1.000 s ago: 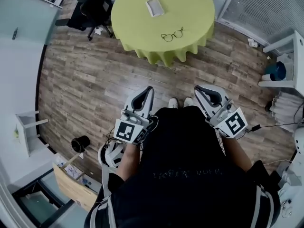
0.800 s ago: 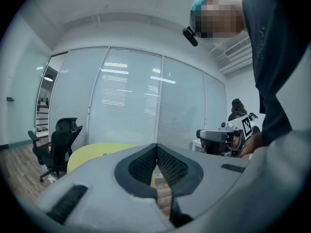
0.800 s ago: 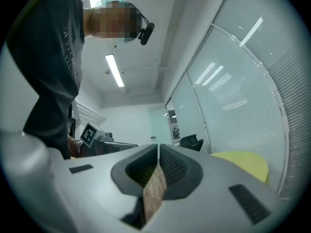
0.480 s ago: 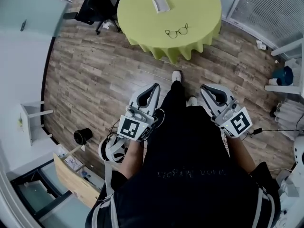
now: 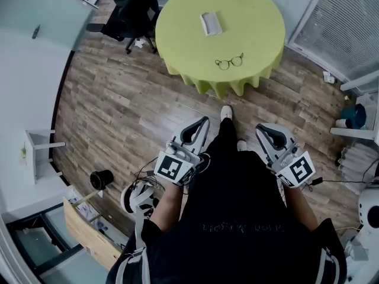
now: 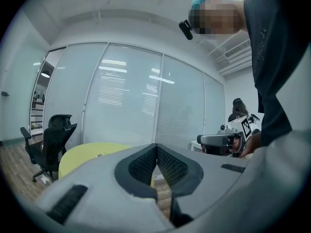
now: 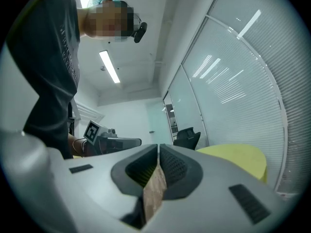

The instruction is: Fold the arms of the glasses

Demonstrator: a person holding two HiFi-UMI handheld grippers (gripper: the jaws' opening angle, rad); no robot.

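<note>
**Two clenched grippers, one pair of glasses on the table**

One black office chair stands just beside the one round, green-clothed table. On the cloth lie one small white flat object and, nearer the person, the glasses. Their arms are too small to judge. The left gripper and right gripper are held over the wooden floor, well apart from the table. Each has its jaws pressed together on nothing.

Left gripper, right gripper — jaws together (apparently empty), pointing forward.
</note>
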